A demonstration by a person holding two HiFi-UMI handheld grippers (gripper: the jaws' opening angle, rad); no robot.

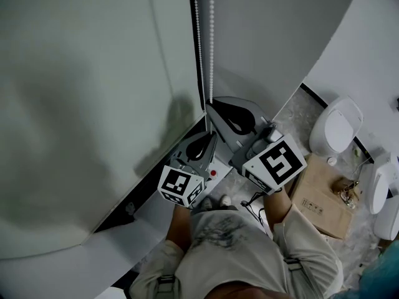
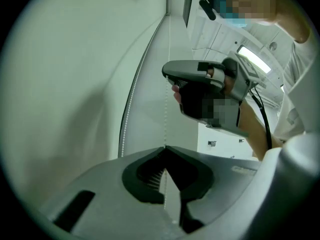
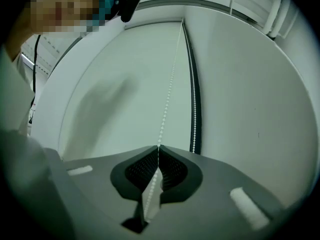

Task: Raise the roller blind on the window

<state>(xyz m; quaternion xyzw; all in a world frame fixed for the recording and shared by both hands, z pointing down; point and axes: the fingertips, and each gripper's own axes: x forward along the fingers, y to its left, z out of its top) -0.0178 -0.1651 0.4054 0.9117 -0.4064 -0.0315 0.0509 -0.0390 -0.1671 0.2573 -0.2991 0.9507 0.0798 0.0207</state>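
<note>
The pale roller blind point(image 1: 81, 104) covers the window at the left. Its white bead chain point(image 1: 211, 42) hangs as two strands along the dark window frame edge. My right gripper point(image 1: 209, 106) is shut on one strand, with the beads running between its pads point(image 3: 158, 147). Just below it, my left gripper point(image 1: 212, 136) is also shut on the chain, and a strand enters its closed tips point(image 2: 165, 148). The second strand point(image 2: 131, 109) hangs free to the left in the left gripper view, where the right gripper point(image 2: 200, 84) shows above, held by a hand.
A plain wall point(image 1: 268, 42) stands right of the chain. On the floor to the right are a white toilet point(image 1: 336, 126), a cardboard box point(image 1: 321, 204) and more white fixtures point(image 1: 380, 189). The dark sill point(image 1: 149, 198) runs below the blind.
</note>
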